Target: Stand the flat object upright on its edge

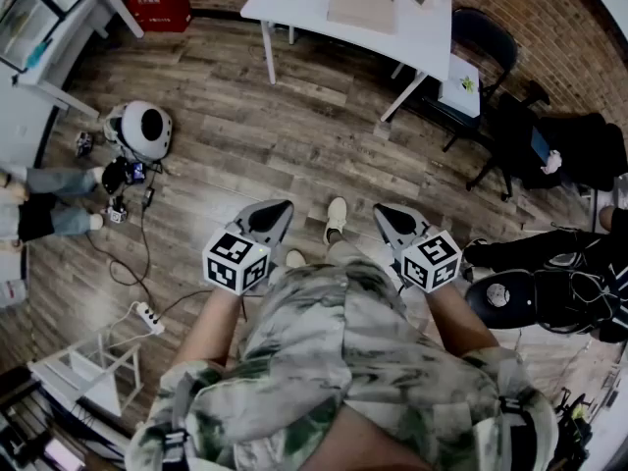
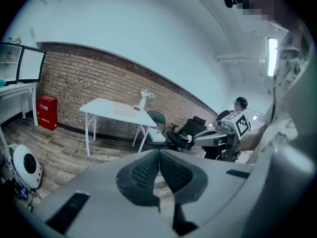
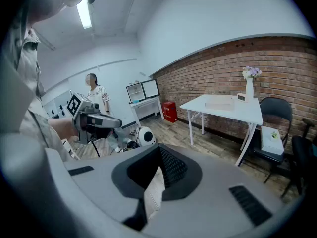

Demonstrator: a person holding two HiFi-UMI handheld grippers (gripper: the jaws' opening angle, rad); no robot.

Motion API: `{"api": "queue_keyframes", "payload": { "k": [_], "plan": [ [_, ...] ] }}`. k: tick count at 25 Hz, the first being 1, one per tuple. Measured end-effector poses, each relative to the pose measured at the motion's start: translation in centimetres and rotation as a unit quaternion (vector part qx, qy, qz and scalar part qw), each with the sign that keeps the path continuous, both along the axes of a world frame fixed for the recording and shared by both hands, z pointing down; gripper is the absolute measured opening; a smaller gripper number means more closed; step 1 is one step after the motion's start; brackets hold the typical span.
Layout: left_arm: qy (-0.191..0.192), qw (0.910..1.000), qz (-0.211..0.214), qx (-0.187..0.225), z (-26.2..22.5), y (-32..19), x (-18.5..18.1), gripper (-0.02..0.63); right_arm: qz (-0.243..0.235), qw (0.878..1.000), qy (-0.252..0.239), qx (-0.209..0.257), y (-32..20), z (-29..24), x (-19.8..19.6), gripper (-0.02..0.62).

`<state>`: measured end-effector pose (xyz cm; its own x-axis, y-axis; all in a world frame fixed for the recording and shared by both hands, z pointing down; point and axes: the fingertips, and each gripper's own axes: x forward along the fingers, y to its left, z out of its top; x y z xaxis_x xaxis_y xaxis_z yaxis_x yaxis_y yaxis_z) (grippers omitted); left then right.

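Observation:
A flat tan board (image 1: 361, 3) lies on the white table (image 1: 294, 8) across the room, well away from both grippers. It also shows as a thin slab (image 3: 219, 101) on that table (image 3: 247, 114) in the right gripper view. My left gripper (image 1: 272, 214) and right gripper (image 1: 390, 216) hang side by side at waist height over the wooden floor, pointing toward the table. Both are shut with nothing between the jaws, as the left gripper (image 2: 159, 155) and right gripper (image 3: 158, 152) views confirm. Each gripper sees the other: the right gripper (image 2: 223, 135) and the left gripper (image 3: 96, 120).
A vase with flowers (image 3: 249, 86) stands on the table's far side. A dark chair (image 1: 471, 62) sits by the table, a black office chair (image 1: 559, 145) further right. A white round device (image 1: 145, 129), cables and a power strip (image 1: 149, 315) lie left. A red box (image 1: 157, 0) stands by the brick wall.

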<state>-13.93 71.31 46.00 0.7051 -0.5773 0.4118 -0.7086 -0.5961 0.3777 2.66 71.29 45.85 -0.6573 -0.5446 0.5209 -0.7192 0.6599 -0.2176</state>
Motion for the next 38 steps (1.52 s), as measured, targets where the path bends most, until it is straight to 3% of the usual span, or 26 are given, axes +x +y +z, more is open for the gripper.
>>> {"api": "queue_keyframes", "payload": {
  "k": [8, 13, 19, 21, 26, 31, 38],
  "plan": [
    [-0.008, 1.0, -0.001, 0.001, 0.5, -6.9, 0.9, 0.026, -0.008, 1.0, -0.005, 0.005, -7.7, 1.2, 0.4, 0.02],
    [-0.017, 0.9999, -0.001, 0.0, -0.5, -14.4, 2.6, 0.028, -0.018, 1.0, -0.018, -0.005, -15.6, 0.9, 1.9, 0.02],
    [-0.037, 0.9992, -0.014, -0.012, -1.0, -27.5, 10.3, 0.029, -0.025, 0.999, -0.042, -0.015, -29.1, 1.4, 9.4, 0.023],
    [-0.04, 0.999, -0.013, -0.014, -0.9, -30.8, 12.5, 0.029, -0.022, 0.998, -0.051, -0.016, -32.7, 1.5, 11.6, 0.057],
    [-0.035, 0.9993, -0.01, -0.007, -0.9, -32.3, 12.5, 0.031, 0.002, 0.998, -0.059, -0.015, -34.3, 2.1, 11.9, 0.119],
    [-0.028, 0.9994, -0.004, -0.021, 0.0, -37.8, 13.7, 0.041, 0.027, 0.996, -0.072, -0.042, -39.9, 4.1, 14.1, 0.146],
    [-0.004, 0.999, 0.016, -0.042, 2.1, -45.8, 11.6, 0.125, 0.08, 0.993, -0.064, -0.052, -47.1, 4.9, 14.2, 0.163]
  ]
}}
